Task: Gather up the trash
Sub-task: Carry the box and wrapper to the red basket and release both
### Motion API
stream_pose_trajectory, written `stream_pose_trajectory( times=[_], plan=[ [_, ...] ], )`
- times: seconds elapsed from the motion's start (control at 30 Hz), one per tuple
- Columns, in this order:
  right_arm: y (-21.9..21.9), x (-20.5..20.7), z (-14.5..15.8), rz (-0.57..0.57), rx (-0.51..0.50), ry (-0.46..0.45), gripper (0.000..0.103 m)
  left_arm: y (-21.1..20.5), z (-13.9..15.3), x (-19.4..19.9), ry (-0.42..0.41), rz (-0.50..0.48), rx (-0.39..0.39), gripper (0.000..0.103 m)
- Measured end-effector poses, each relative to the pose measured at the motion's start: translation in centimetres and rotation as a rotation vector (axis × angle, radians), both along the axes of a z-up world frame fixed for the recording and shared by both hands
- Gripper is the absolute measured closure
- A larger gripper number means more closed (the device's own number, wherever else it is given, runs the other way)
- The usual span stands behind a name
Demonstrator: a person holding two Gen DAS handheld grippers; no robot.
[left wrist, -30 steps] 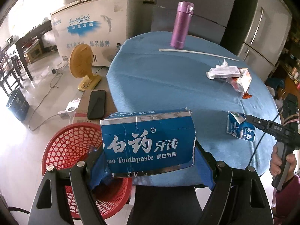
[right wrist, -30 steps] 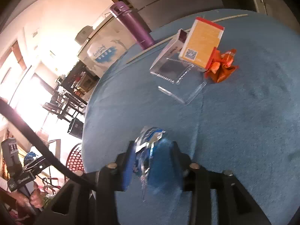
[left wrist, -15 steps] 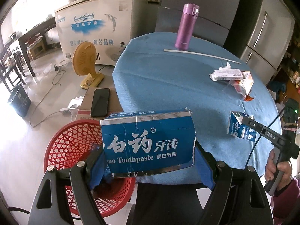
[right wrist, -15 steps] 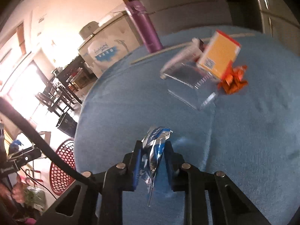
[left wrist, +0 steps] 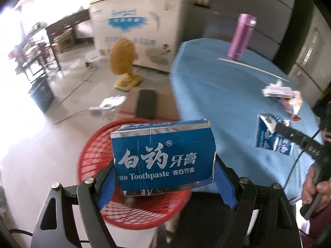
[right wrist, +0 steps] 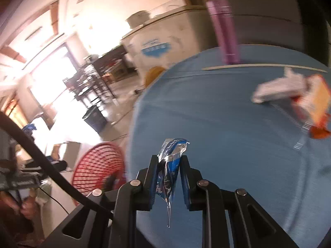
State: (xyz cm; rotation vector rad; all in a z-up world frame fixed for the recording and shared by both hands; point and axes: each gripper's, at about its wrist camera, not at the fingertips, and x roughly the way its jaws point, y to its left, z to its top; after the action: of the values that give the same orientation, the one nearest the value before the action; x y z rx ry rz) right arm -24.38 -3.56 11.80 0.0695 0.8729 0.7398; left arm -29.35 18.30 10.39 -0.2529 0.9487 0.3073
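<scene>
A red mesh basket (left wrist: 132,204) sits on the floor beside a round table covered in blue cloth (left wrist: 223,95). Much of its inside is hidden behind the box held above it, and the visible mesh is blurred, so I cannot tell what it contains.

The left gripper (left wrist: 163,177) clamps a blue toothpaste box (left wrist: 163,161) by its 2 ends, its fingers spread to the box's length. The box hangs directly over the basket, white lettering facing the camera.

The right gripper (right wrist: 168,177) has its fingers drawn close together, pinching a flattened, crumpled piece of blue and silver packaging (right wrist: 170,165) above the table's edge. In the left view the same piece (left wrist: 273,136) shows at the tip of the right gripper's arm.

Farther across the table lie a white carton (left wrist: 277,91) touching an orange and red packet (left wrist: 294,105); both are smeared by motion in the right view. A purple flask (left wrist: 241,37) stands upright at the far edge, a thin white strip (left wrist: 254,69) lying just in front of it.

On the floor stand a yellow fan (left wrist: 123,66) and a dark bin (left wrist: 41,97); a black phone (left wrist: 146,103) lies near the basket. A white chest freezer (left wrist: 134,24) stands behind.
</scene>
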Motion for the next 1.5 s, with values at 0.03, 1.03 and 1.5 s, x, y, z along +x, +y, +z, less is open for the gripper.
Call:
stream_pose_trajectory(
  times=[0.03,1.03,1.5],
  plan=[
    [1.2,-0.1,0.1,0.026,0.007,0.008,0.081,1.0,-0.4,-0.6,0.017,0.027,0.002,0.019],
    [14.2,-1.1,-2.1,0.215,0.027,0.182,0.077,5.2,-6.2,-2.5,0.161,0.116,-0.043,0.019],
    [9.6,-1.0,0.0,0.161,0.150,0.143,0.051,3.4,-2.7,-1.4,0.071,0.111,0.159,0.013]
  ],
)
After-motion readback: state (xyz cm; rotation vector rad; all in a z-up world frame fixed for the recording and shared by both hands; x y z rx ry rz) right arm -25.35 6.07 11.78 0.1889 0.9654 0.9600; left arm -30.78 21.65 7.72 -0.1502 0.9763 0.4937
